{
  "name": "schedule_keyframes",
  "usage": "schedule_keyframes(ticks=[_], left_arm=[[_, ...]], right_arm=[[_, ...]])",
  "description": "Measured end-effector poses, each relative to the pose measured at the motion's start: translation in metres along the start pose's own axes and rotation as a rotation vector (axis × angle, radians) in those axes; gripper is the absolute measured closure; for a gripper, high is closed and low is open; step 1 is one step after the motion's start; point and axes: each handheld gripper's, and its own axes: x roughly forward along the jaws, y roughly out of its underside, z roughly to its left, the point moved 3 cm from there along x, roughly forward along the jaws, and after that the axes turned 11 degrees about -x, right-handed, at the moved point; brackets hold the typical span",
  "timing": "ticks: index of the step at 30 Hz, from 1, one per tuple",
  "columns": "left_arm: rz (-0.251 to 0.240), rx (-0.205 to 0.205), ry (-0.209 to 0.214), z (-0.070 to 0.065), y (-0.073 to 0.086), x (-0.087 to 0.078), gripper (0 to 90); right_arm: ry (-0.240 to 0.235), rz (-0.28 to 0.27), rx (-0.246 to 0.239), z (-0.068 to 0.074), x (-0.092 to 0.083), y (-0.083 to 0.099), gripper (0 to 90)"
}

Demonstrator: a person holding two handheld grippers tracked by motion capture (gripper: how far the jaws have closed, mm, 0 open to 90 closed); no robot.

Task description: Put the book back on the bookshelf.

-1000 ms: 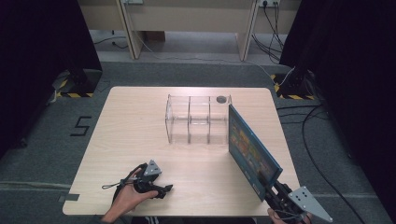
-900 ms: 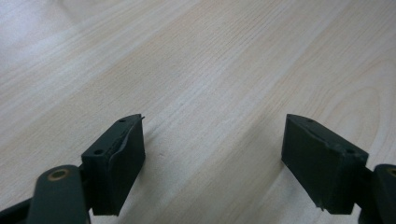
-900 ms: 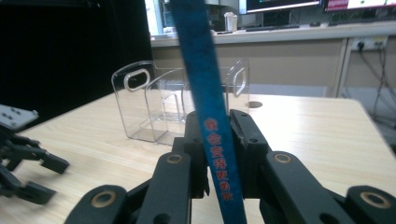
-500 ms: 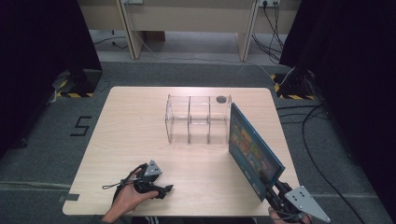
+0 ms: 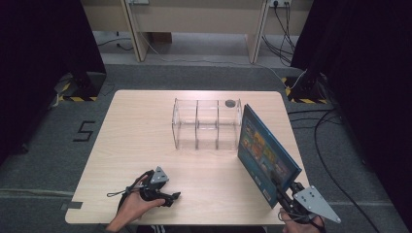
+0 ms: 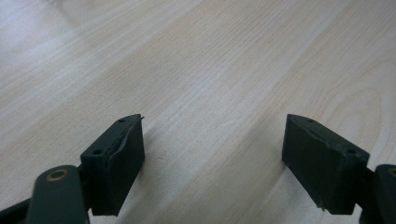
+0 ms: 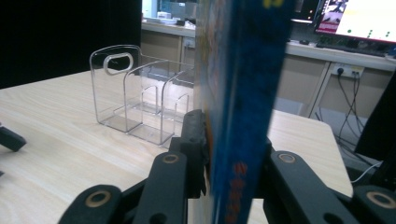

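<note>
Far left on the table point(image 5: 131, 141), near its front edge: left gripper point(image 5: 174, 196), held by a hand point(image 5: 132, 206), lying low w/ its tips pointing right. High view is too small to read the jaws; the left gripper view shows them well apart, nothing btwn them but bare wood grain.

Centre, toward the back: clear acrylic rack point(image 5: 206, 124) w/ three compartments, standing upright. A small dark round object point(image 5: 230, 103) sits by its back right corner; can't tell from the high view if it's on the rack or on the table. The right gripper view adds the rack's oval handle cut-out.

Just right of the rack: blue book point(image 5: 265, 153), on edge & tilted, its far end near the rack; touching or not, can't tell. Right gripper point(image 5: 283, 193) clamps its near lower corner; jaws have just been opening slightly, book still btwn them. The right gripper view shows both pads pressed on the book, spine edge-on.
</note>
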Motion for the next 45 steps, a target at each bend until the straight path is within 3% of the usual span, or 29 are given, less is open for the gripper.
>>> schedule_keyframes(ticks=[8,15,24,28,32,37,45], left_arm=[[-0.001,-0.001,0.000,0.000,0.000,0.000,20.1],[-0.001,0.007,-0.003,0.000,0.000,0.000,20.1],[0.000,0.006,-0.003,0.000,0.000,0.000,20.1],[0.000,0.006,-0.004,0.000,0.000,0.000,20.1],[0.000,0.009,-0.003,0.000,0.000,0.000,20.1],[-0.001,0.009,-0.003,0.000,0.000,0.000,20.1],[-0.001,0.012,-0.004,-0.001,0.000,0.001,19.9]], right_arm=[[-0.001,0.001,0.019,-0.004,0.009,0.002,75.0],[-0.028,-0.003,0.022,-0.006,0.016,0.011,75.6],[-0.047,-0.028,0.019,-0.009,0.025,0.015,64.9],[-0.061,-0.038,0.034,-0.010,0.028,0.018,68.2],[-0.072,-0.028,0.080,-0.013,0.030,0.025,69.9],[-0.089,-0.024,0.106,-0.013,0.032,0.030,77.9],[-0.072,-0.052,0.172,-0.018,0.032,0.032,82.3]])
